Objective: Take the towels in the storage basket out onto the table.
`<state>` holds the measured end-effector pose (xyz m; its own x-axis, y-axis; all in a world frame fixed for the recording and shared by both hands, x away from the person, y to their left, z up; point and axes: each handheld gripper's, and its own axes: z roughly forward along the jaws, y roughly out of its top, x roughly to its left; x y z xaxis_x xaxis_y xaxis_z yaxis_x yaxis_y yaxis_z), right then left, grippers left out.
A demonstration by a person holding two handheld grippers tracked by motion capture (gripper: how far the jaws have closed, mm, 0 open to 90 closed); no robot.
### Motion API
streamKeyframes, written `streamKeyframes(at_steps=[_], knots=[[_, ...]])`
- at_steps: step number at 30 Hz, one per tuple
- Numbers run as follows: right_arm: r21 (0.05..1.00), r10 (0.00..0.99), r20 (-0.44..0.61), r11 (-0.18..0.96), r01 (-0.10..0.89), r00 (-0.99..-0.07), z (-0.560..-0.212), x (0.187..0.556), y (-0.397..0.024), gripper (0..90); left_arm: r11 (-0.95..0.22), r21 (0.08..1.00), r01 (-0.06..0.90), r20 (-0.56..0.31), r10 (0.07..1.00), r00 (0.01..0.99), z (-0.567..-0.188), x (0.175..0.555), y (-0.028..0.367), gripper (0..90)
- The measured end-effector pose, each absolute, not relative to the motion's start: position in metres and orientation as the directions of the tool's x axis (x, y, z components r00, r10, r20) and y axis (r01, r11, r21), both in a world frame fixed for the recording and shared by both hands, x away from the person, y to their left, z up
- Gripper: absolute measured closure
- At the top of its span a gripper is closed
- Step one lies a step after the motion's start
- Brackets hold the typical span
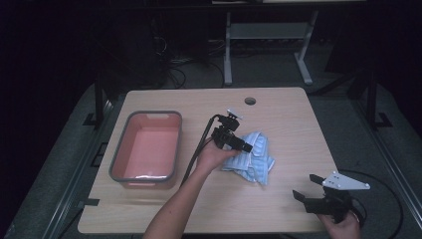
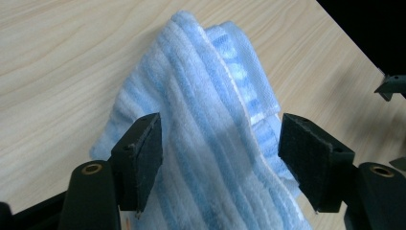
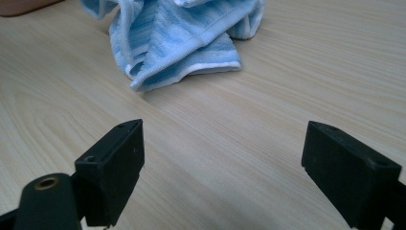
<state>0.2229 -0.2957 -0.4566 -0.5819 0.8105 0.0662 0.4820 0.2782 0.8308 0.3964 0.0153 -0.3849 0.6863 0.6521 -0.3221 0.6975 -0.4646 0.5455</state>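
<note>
A crumpled light-blue striped towel [image 1: 256,157] lies on the wooden table [image 1: 278,114], a little right of its middle. My left gripper [image 1: 247,147] is at the towel's left edge, held from the left. In the left gripper view it [image 2: 220,158] stands open, and its jaws straddle a raised fold of the towel [image 2: 210,110]. My right gripper [image 1: 305,186] is open near the table's front right corner, apart from the towel. In the right gripper view it [image 3: 222,158] hovers over bare wood, with the towel [image 3: 177,38] farther ahead.
A pink bin with a grey rim [image 1: 118,154] sits at the table's left side. A round cable hole [image 1: 250,101] is near the far edge. The left gripper's black cable [image 1: 196,149] trails toward the front between bin and towel.
</note>
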Motion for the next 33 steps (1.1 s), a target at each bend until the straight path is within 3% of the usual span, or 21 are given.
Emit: streamKeyframes(at_steps=[33], knots=[[0.825, 0.813, 0.060, 0.286, 0.487, -0.580, -0.458, 0.226, -0.293, 14.2, -0.421, 0.589, 0.690, -0.334, 0.650, 0.682, -0.380, 0.369, 0.075, 29.5]])
